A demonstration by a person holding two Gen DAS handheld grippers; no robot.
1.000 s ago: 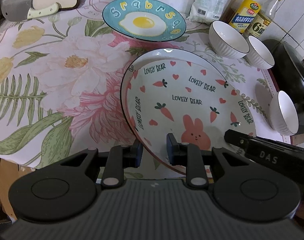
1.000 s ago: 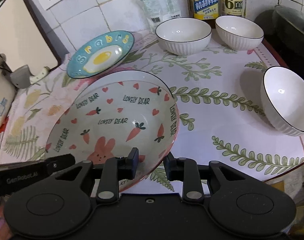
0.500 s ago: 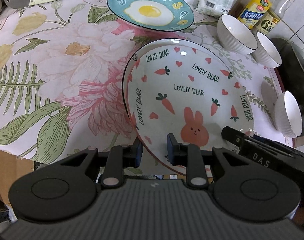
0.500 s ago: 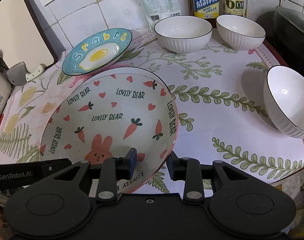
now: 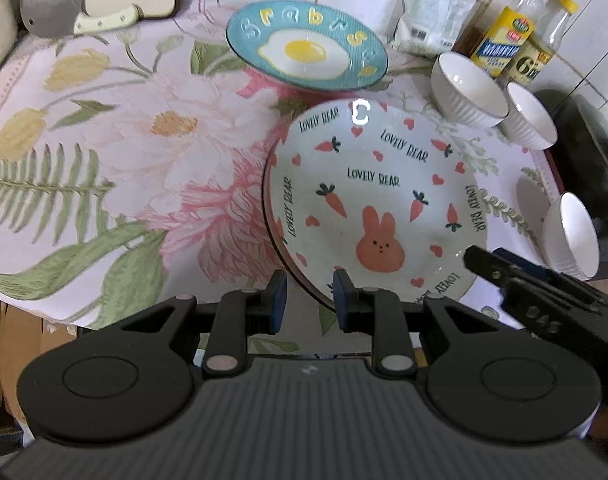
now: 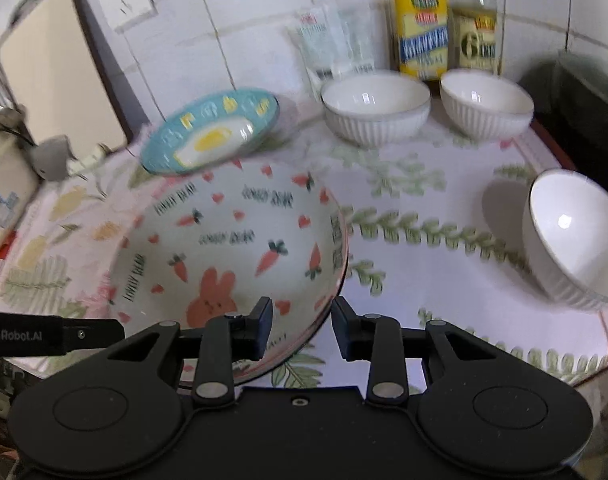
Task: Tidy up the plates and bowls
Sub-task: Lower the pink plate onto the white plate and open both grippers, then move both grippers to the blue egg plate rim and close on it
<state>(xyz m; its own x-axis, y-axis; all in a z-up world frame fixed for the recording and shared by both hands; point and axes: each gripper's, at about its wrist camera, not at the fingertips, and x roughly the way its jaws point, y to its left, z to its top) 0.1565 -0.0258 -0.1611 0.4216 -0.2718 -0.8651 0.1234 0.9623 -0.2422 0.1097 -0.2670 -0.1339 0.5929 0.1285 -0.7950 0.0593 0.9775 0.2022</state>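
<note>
Rabbit plate [image 5: 376, 200]: lower centre of both views, near rim hanging past the front edge of the desk [image 5: 104, 140], far rim just beside the egg plate. It is empty.
Left claw [image 5: 310, 300]: nearly closed, pads pinching the plate's near rim from either side.
Right claw [image 6: 302, 320]: jaws somewhat apart. One pad is over the plate's inside and the other outside the rim, and they do not seem to press.
Your step: likely stacking this plate with the egg plate. Let the left claw carry it. Keep it level so the rim does not slide out of the pads, and clear the right claw sideways before moving.
Risk: a one-sided grip on a wide, glazed plate may tip or slip.
Egg plate [image 5: 306, 54]: blue, upper centre, tilted toward you, empty.
Bowls: three white ribbed ones, all empty. Two [image 5: 468, 90] [image 5: 530, 120] are close together at upper right. The third [image 5: 572, 236] is apart at the right edge.
</note>
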